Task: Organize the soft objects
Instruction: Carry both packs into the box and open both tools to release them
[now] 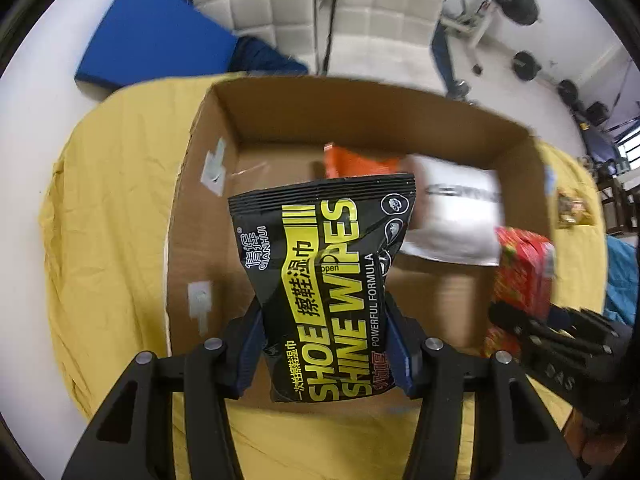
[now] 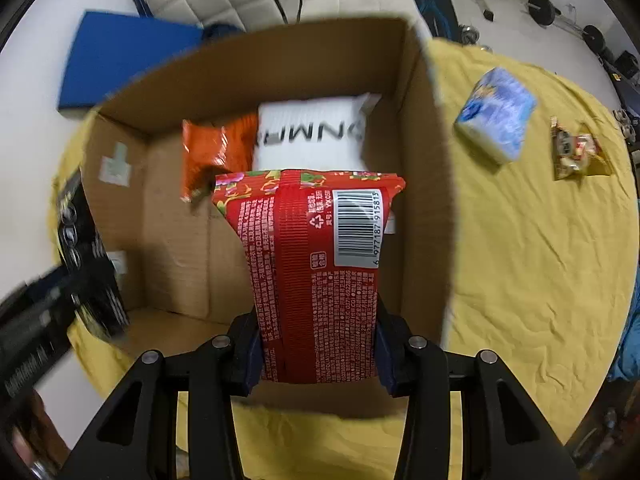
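My left gripper [image 1: 324, 332] is shut on a black and yellow shoe wipes pack [image 1: 324, 272] and holds it over the near part of an open cardboard box [image 1: 208, 184]. My right gripper [image 2: 318, 328] is shut on a red tissue pack [image 2: 316, 264] and holds it over the same box [image 2: 424, 184]. The red pack also shows at the right of the left wrist view [image 1: 520, 272]. The black pack shows at the left of the right wrist view [image 2: 86, 260]. Inside the box lie an orange packet [image 2: 212, 152] and a white pack [image 2: 316, 132].
The box stands on a round table with a yellow cloth [image 2: 532, 264]. On the cloth to the right of the box lie a blue and white tissue pack [image 2: 496, 116] and a small brown snack packet [image 2: 576, 152]. A blue pad [image 2: 124, 52] and a white chair [image 1: 320, 8] are beyond the table.
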Demonstrator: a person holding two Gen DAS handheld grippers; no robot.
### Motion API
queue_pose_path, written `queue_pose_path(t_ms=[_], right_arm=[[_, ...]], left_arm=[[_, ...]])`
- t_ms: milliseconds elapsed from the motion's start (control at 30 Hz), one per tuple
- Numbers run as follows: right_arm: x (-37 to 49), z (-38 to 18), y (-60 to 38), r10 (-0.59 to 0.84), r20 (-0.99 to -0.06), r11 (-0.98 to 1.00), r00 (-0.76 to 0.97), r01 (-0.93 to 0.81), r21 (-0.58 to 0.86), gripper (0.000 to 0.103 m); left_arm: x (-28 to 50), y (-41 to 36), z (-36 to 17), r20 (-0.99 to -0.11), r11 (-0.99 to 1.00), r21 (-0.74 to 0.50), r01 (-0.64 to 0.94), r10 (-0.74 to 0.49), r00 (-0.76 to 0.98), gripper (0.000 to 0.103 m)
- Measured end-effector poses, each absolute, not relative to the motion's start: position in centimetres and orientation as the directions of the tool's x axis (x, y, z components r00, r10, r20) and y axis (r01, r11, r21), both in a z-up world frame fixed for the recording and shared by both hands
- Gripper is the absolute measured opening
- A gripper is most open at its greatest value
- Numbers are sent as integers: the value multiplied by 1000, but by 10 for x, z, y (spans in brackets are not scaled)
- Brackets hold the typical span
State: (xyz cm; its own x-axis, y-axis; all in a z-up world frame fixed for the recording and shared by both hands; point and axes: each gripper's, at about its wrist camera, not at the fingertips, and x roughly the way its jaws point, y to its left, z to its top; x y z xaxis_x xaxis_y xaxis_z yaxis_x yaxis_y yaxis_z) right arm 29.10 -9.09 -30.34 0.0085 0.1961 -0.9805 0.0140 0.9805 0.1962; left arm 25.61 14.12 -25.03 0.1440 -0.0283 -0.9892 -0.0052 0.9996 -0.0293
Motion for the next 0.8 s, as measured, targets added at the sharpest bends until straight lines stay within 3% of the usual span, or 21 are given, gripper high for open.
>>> queue_pose_path(t_ms=[400,800], right_arm=[[309,-376,-61,130,-986,991,-103,-12,132,47],[317,-400,-47,82,-980,996,-179,-31,89,49]], left_arm=[[334,173,-344,-1000,1000,9,-6,9,-9,51],[354,157,-370,-995,999,25,41,29,-91,54]])
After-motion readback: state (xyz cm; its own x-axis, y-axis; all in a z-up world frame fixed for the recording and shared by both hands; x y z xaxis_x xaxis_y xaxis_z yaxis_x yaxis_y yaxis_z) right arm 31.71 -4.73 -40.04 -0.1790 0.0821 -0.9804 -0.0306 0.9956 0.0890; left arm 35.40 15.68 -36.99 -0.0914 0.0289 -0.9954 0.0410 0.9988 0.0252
